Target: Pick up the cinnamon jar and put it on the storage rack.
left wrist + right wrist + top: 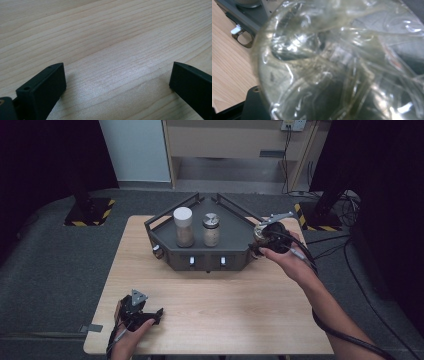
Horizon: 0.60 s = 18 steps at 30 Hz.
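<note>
The right gripper (261,236) has its jaws pinching a clear glass jar (342,62), held at the right end of the dark tray (235,227) on the wooden counter (210,305). Seen close and blurred, the jar is see-through with bright glints and what may be a yellowish residue inside. The left gripper (117,82) rests low on the counter, jaws spread, gripping nothing.

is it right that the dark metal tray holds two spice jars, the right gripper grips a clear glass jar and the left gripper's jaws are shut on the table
Not quite: the left gripper has its jaws open above the light wooden table, as the left gripper view shows. The rest stands.
</note>
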Tool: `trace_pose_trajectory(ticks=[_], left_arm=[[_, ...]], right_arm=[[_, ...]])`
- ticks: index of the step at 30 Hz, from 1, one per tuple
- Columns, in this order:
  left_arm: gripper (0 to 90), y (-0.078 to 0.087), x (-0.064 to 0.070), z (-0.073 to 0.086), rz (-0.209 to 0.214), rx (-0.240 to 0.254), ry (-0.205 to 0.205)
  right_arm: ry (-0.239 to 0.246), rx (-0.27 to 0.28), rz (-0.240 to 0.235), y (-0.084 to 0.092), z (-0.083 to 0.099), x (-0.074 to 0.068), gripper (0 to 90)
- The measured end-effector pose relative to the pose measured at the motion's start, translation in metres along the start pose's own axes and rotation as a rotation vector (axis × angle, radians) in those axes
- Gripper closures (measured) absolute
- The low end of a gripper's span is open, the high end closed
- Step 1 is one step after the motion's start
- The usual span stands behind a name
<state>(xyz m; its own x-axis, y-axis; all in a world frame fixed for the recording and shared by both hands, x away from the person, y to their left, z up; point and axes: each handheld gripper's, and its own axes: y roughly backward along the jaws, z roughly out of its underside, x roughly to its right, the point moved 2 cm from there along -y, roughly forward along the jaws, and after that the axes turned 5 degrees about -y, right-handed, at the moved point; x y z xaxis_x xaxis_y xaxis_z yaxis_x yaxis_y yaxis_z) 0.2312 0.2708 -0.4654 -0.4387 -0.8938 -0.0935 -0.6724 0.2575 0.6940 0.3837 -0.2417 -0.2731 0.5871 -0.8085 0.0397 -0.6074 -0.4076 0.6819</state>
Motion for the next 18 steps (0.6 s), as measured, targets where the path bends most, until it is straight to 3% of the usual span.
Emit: trace_pose_trajectory(ticks=[18], left_arm=[[0.0, 0.0, 0.001, 0.0, -0.003, 0.001, 0.001]], right_arm=[[-0.006, 0.014, 0.002, -0.012, -0.025, -0.007, 31.2]])
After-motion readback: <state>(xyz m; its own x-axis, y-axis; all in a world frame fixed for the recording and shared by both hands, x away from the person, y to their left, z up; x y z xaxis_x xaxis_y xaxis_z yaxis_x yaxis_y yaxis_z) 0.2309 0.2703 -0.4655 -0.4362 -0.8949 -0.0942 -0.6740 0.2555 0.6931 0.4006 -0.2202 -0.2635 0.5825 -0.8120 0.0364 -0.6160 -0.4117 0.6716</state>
